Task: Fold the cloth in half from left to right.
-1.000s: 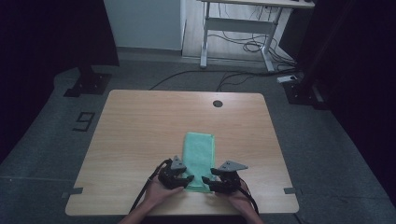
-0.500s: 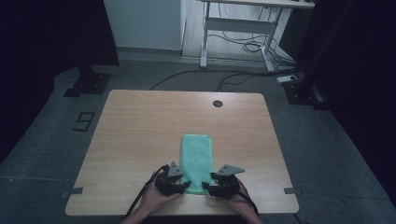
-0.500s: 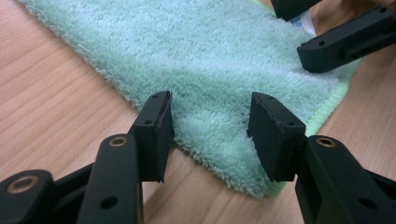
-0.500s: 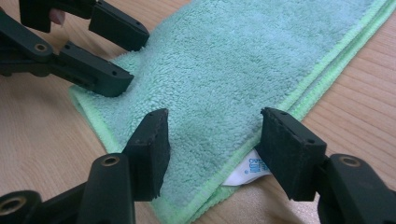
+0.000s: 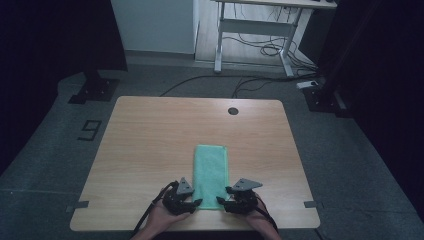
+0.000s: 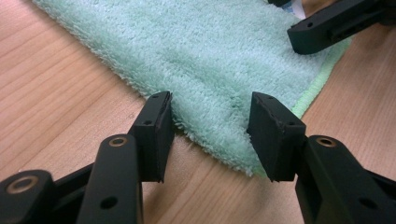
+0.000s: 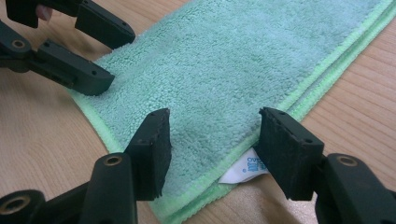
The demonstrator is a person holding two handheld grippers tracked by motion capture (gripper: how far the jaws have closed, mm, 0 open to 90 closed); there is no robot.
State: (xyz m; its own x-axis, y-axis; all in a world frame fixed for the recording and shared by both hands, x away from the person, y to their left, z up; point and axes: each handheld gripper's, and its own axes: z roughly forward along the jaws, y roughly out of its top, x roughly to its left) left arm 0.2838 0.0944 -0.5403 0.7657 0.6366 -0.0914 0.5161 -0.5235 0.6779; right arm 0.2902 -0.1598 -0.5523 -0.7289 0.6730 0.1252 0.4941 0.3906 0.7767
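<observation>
Near the table's (image 5: 150, 130) front edge lies one green towel (image 5: 210, 170), folded into a long strip that runs away from the person, its near end between the two grippers. At that end's left corner sits the left gripper (image 5: 196, 202), held in one hand (image 5: 162, 220); in the left gripper view (image 6: 210, 123) its jaws stand partly apart, astride the towel's (image 6: 201, 60) corner, one tip at the fluffy side edge and the other on the pile near the hemmed end, with nothing pinched between them. At the right corner sits the right gripper (image 5: 220, 201), held in the other hand (image 5: 260, 220); in the right gripper view (image 7: 212, 135) its jaws also stand partly apart over the towel (image 7: 243, 60), one tip on the pile and the other at the layered hem, just above a single white label (image 7: 245, 169) that sticks out from under the fold. Neither pair of jaws presses on the cloth, so neither has hold of anything. Each gripper view also shows the other gripper's jaws resting on the far corner. The count: one towel, one label, two grippers, two hands, one table with one dark round hole (image 5: 232, 111) near its far edge.
</observation>
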